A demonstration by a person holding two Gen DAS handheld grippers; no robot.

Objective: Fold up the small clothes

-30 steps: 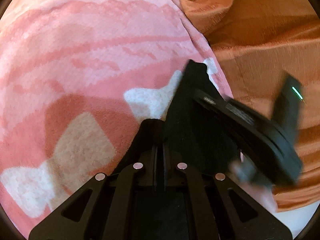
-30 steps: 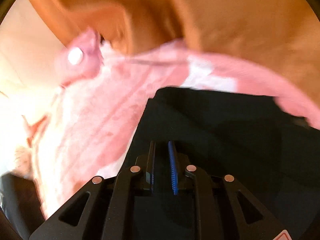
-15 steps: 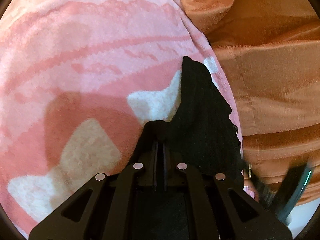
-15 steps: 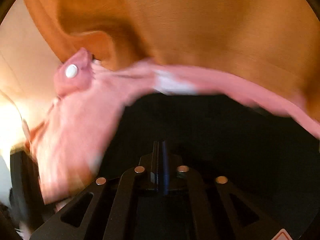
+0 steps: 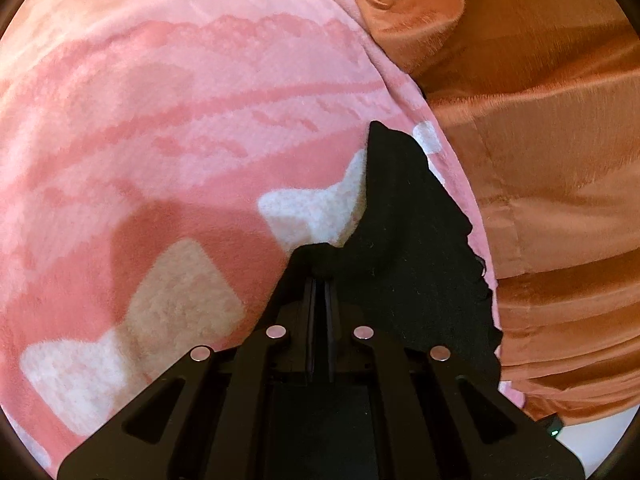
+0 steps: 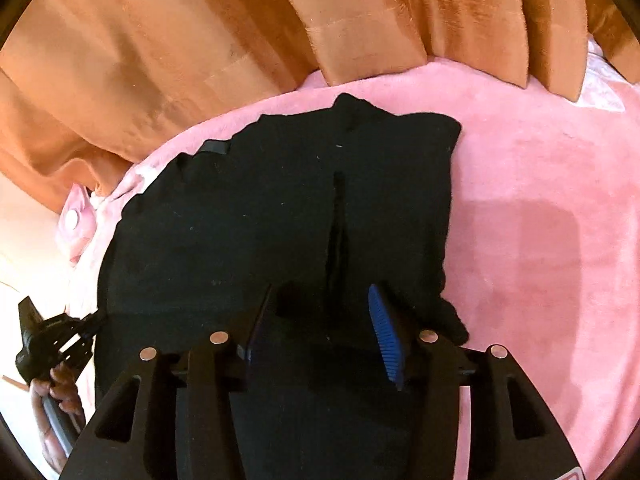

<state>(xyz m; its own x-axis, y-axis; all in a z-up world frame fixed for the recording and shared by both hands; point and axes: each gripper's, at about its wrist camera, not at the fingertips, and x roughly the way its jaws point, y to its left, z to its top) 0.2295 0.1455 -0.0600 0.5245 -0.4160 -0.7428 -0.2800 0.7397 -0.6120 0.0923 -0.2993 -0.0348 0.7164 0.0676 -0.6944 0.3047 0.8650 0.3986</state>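
Underneath everything lay the fluffy pink fleece blanket with white bow shapes [image 5: 168, 128], spread as my folding surface, and behind it the rust-orange velvet cushions [image 6: 168, 40] walled off the far side, so nothing could slide off that way. On the blanket sat the small black knit garment [image 6: 248, 216], spread mostly flat with a raised crease running down its middle; I judged it partly folded, one half laid toward the other along that ridge.

I held its near left edge with my left gripper [image 5: 319, 276], jaws clamped tight on a pinch of the black fabric, which bunched up around the tips. I took that grip as an anchor, keeping the edge from creeping while the other side was free. In the right wrist view the same tool showed small at the garment's left border, with my hand [image 6: 60, 384] wrapped around its handle.

My right gripper [image 6: 320, 312] hung over the garment's near edge with its jaws spread wide and nothing between them, the blue ribbed pad [image 6: 386, 336] bare. I read that as let go, poised to take a fresh corner.
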